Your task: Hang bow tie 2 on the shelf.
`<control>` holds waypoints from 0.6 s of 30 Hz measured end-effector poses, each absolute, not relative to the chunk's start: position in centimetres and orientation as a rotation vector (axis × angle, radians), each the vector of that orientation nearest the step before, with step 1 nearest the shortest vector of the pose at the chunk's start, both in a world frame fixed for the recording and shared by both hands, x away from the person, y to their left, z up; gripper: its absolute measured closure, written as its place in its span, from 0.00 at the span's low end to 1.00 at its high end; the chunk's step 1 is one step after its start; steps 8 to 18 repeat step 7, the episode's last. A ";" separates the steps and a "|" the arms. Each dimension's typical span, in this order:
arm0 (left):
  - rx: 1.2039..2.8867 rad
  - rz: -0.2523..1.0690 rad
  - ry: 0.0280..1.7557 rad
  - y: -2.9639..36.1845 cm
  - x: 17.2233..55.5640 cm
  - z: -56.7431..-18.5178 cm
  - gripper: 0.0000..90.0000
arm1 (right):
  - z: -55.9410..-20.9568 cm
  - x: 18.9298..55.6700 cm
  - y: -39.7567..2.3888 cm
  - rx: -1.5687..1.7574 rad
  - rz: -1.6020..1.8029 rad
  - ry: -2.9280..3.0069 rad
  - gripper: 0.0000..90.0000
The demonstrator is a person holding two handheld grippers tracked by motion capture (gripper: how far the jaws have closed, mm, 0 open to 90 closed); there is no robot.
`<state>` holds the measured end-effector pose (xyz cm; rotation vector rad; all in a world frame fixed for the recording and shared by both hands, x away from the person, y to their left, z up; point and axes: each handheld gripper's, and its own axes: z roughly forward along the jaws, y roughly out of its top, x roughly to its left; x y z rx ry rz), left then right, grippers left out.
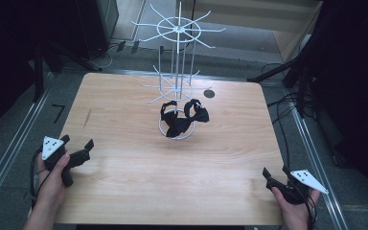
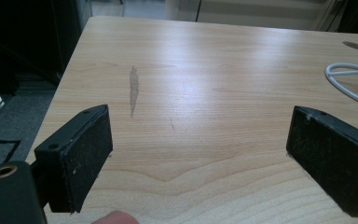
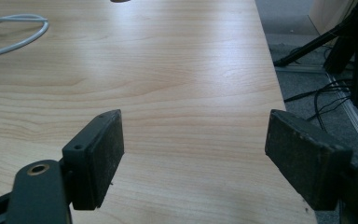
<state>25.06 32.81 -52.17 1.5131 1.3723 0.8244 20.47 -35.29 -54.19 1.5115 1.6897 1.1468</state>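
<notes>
A white wire display rack (image 1: 178, 52) with spoked tiers stands at the far middle of the wooden table (image 1: 139, 167). A black bow tie (image 1: 184, 117) with its strap lies at the rack's foot, over the round wire base (image 1: 166, 130). My left gripper (image 1: 77, 143) is held open near the table's left edge, nothing between its wide-apart jaws. My right gripper (image 1: 276, 172) is open at the near right corner, also holding nothing. In the left gripper view the rack's white wire base (image 2: 349, 80) curves in at the right; in the right gripper view the wire base (image 3: 14, 32) lies at the top left.
A small dark round hole (image 1: 209, 93) marks the table behind the rack. A grey streak (image 2: 133, 88) stains the wood ahead of the left gripper. Black stands and cables (image 1: 297, 91) crowd the floor off the table's right side; metal rails (image 1: 9, 148) run along the left.
</notes>
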 end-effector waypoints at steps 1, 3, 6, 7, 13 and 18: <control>1.513 0.824 1.373 32.8 25.1 -52.2 0.08 | -54.2 20.5 -35.2 1.509 1.147 1.693 0.23; 1.513 0.825 1.372 32.8 25.1 -52.2 0.08 | -54.3 20.5 -35.0 1.503 1.144 1.702 0.23; 1.513 0.825 1.373 32.8 25.1 -52.2 0.08 | -54.3 20.5 -34.9 1.501 1.146 1.703 0.23; 1.513 0.826 1.374 32.8 25.1 -52.2 0.08 | -54.2 20.5 -34.9 1.501 1.148 1.700 0.23; 1.513 0.826 1.374 32.8 25.1 -52.2 0.08 | -54.2 20.5 -34.9 1.501 1.148 1.700 0.23; 1.513 0.826 1.374 32.8 25.1 -52.2 0.08 | -54.2 20.5 -34.9 1.501 1.148 1.700 0.23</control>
